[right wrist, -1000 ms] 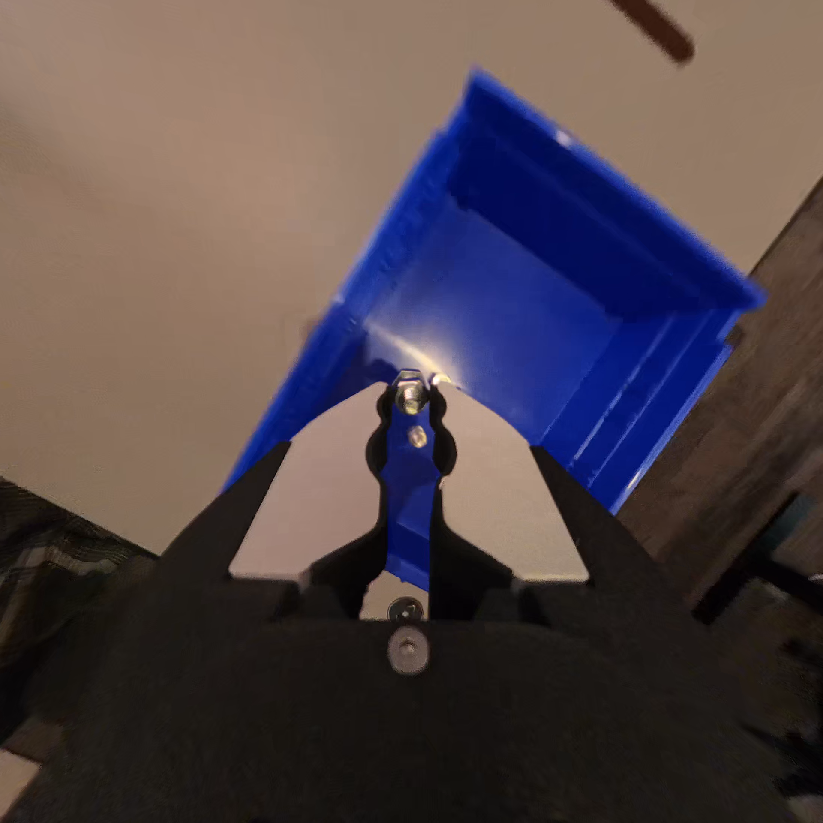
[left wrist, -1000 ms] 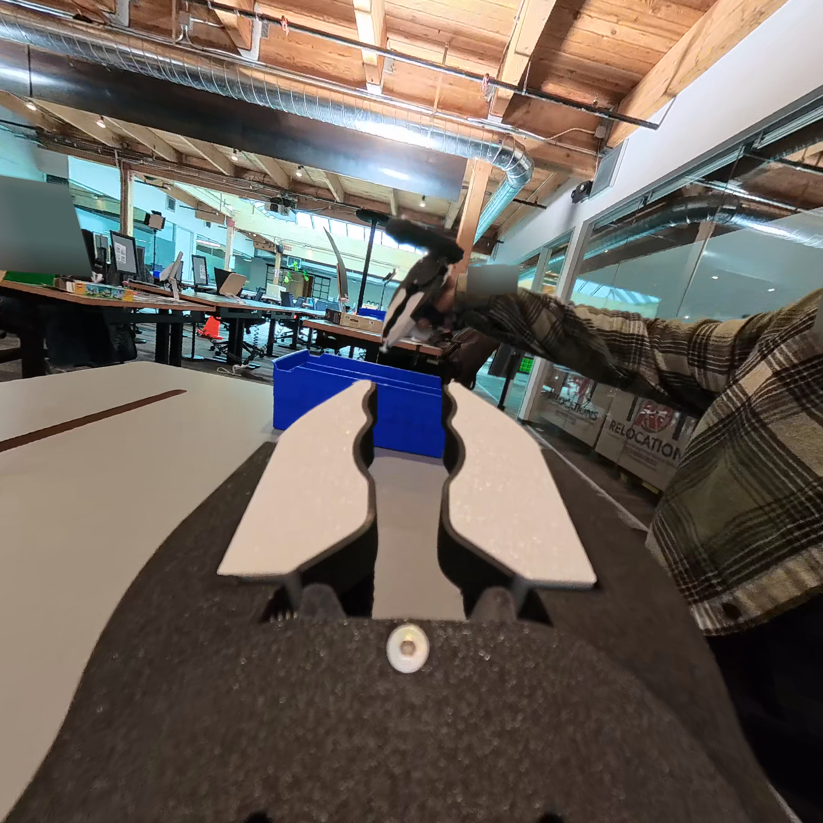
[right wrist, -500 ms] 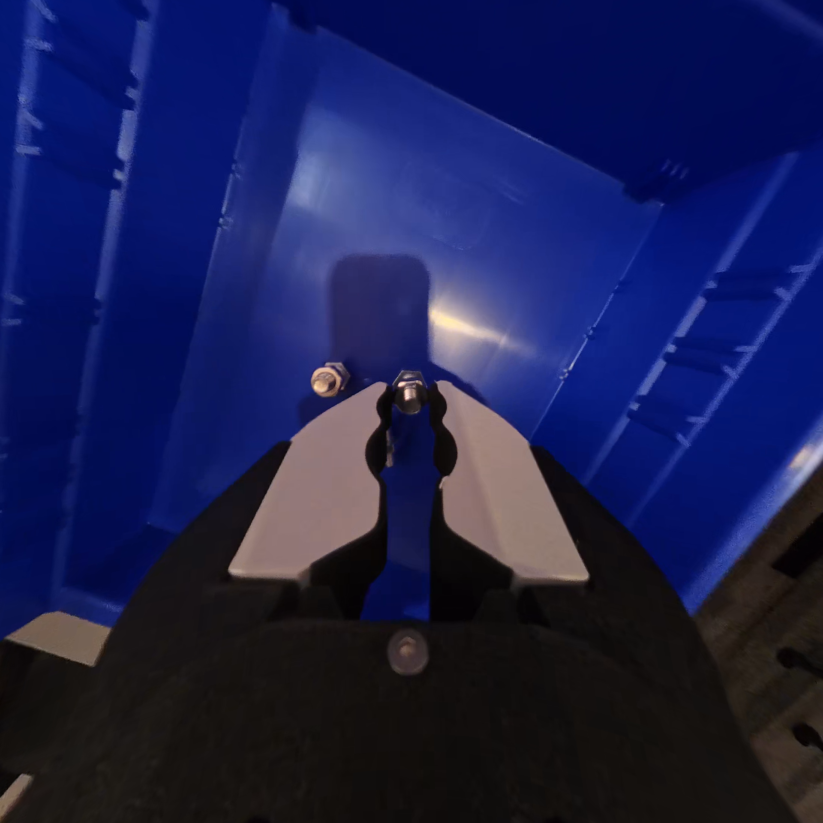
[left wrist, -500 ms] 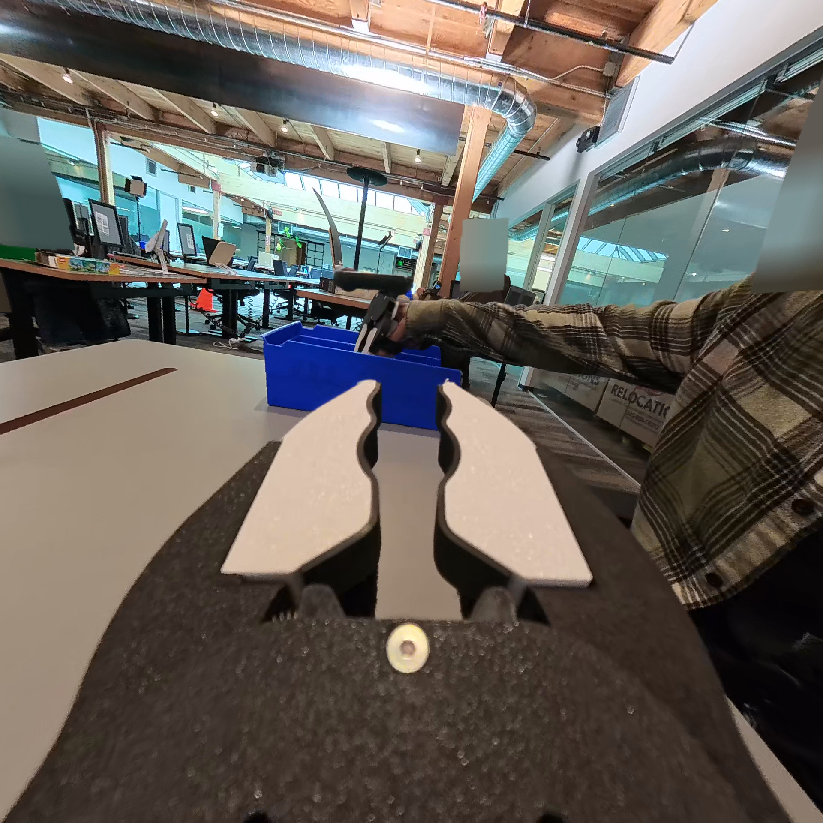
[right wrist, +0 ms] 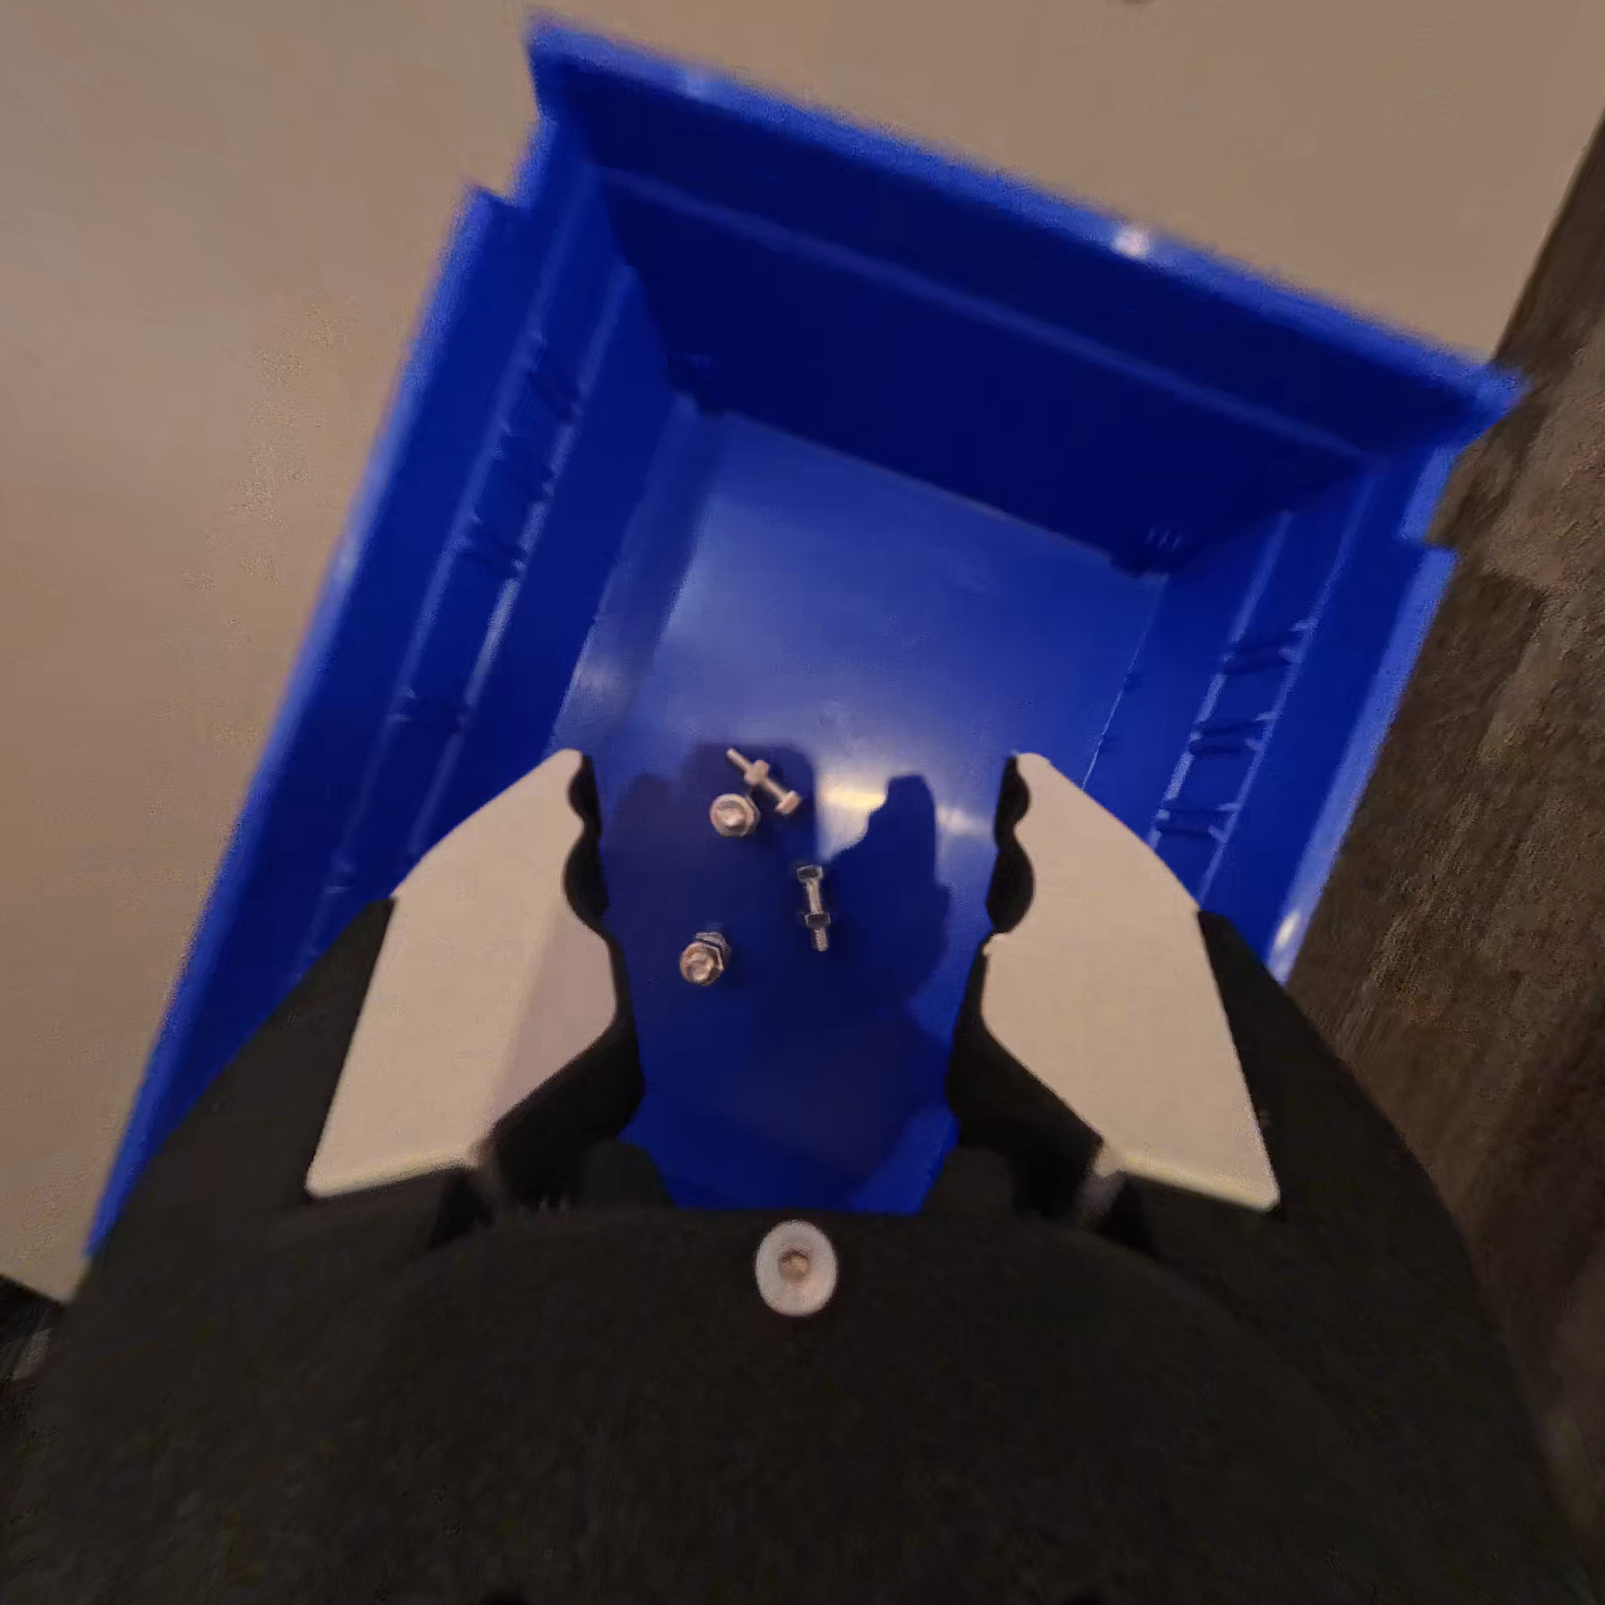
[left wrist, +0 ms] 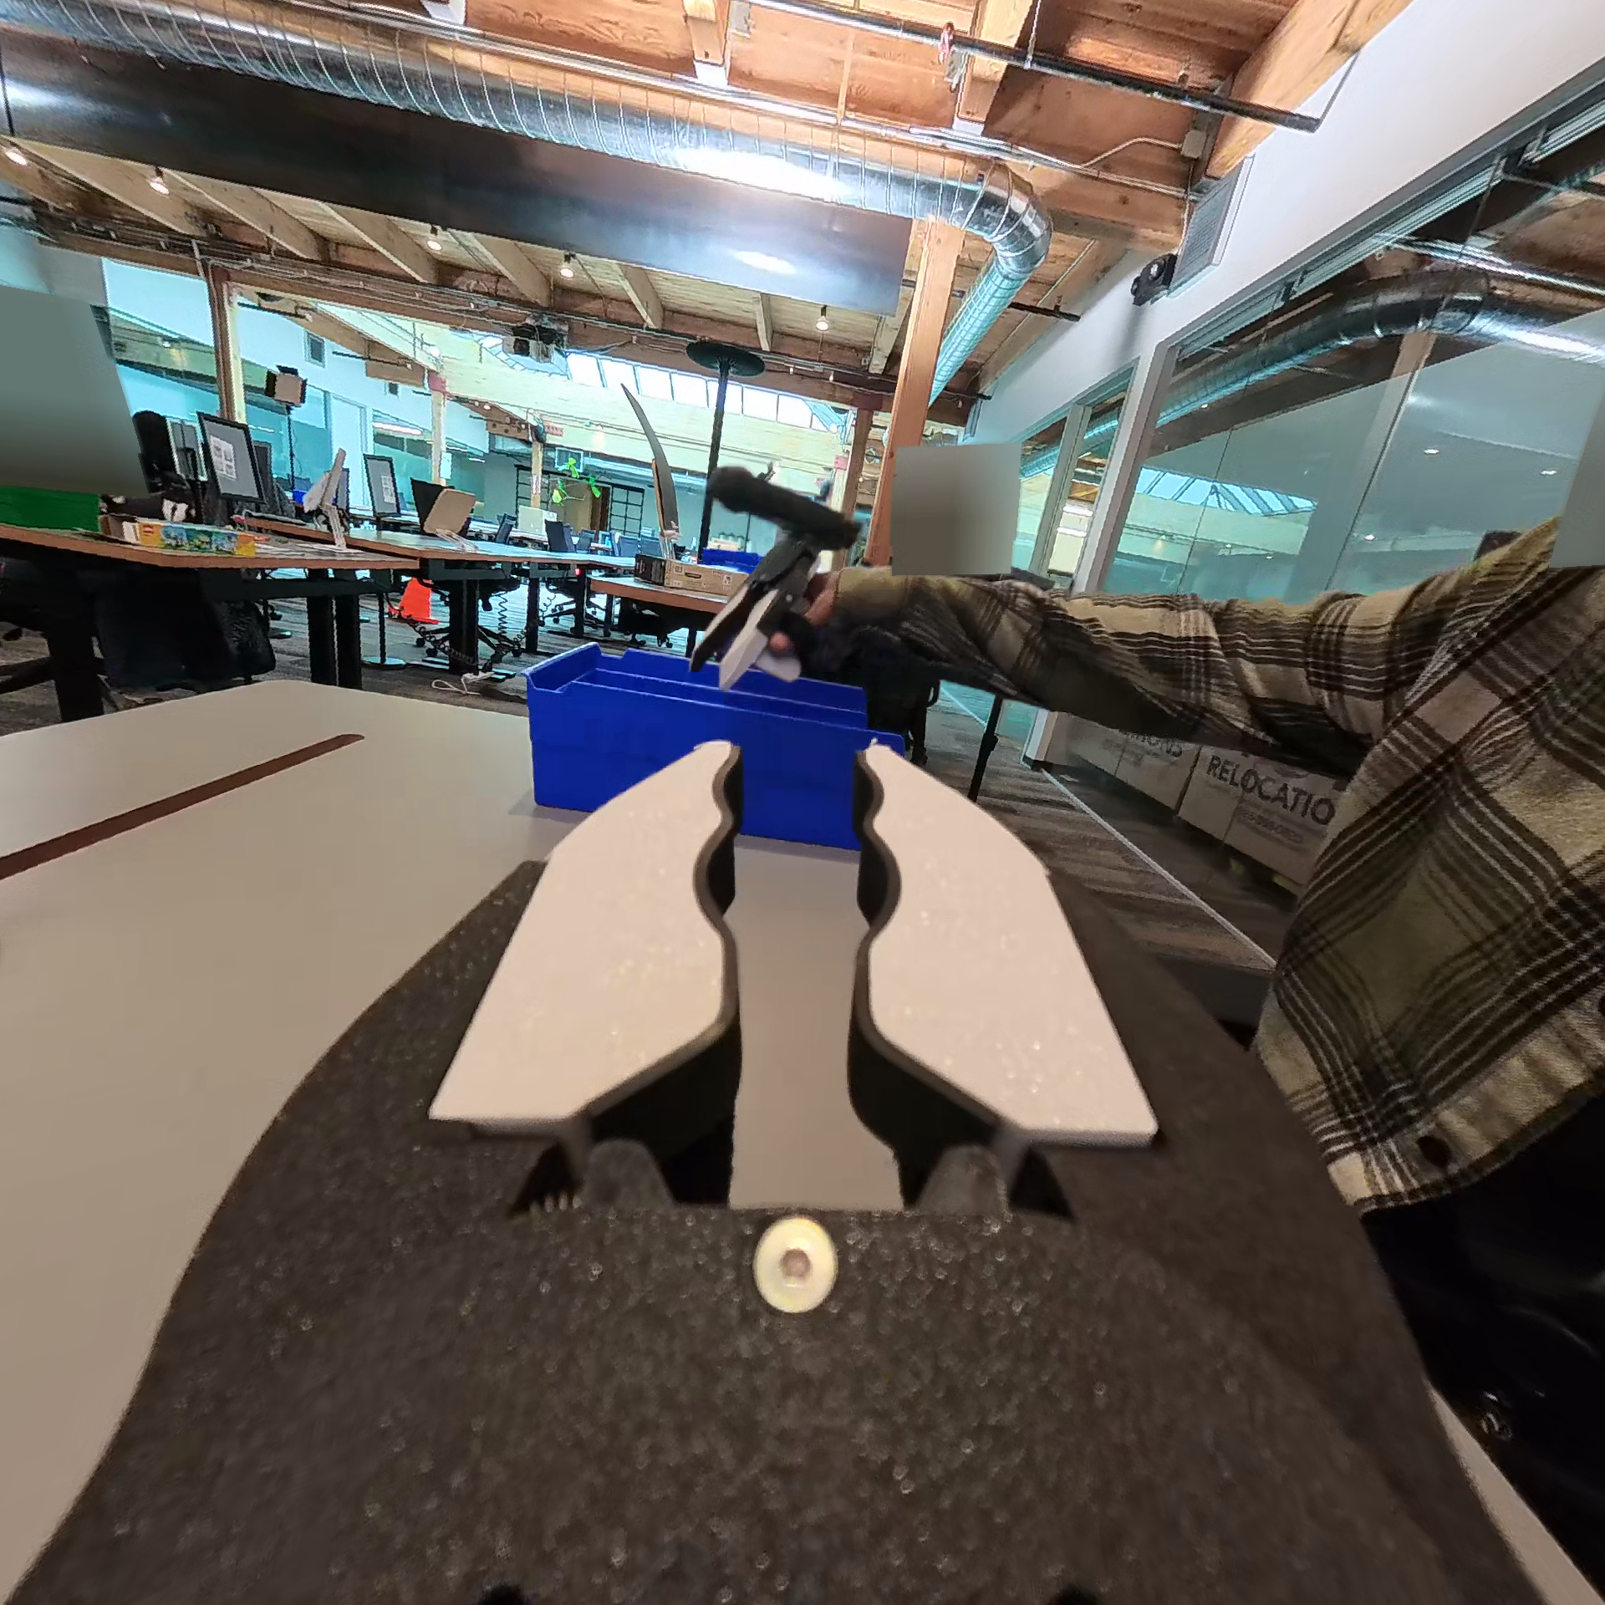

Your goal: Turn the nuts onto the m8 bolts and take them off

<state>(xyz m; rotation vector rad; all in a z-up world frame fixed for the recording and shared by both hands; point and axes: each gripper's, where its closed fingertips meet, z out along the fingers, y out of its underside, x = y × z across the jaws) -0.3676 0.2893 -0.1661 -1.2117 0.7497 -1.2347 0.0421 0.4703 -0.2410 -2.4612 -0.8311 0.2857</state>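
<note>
My right gripper is wide open and empty, hanging above a blue plastic bin. On the bin floor between its fingers lie several small silver bolts with nuts on them: one upright, one lying flat behind it, a darker one lying flat and one nearer. My left gripper is open by a narrow gap and empty, low over the white table, pointing at the bin. The right gripper shows there above the bin's rim.
The bin stands at the table's far right corner, with dark carpet floor just beyond the edge. A person's plaid sleeve reaches across on the right. A dark seam runs across the table at left. Office desks stand behind. The grippers' ends are close to 45 cm from one another.
My right gripper went down into the bin shut on a bolt with a nut, opened, left it on the bin floor and rose. My left gripper barely moved.
</note>
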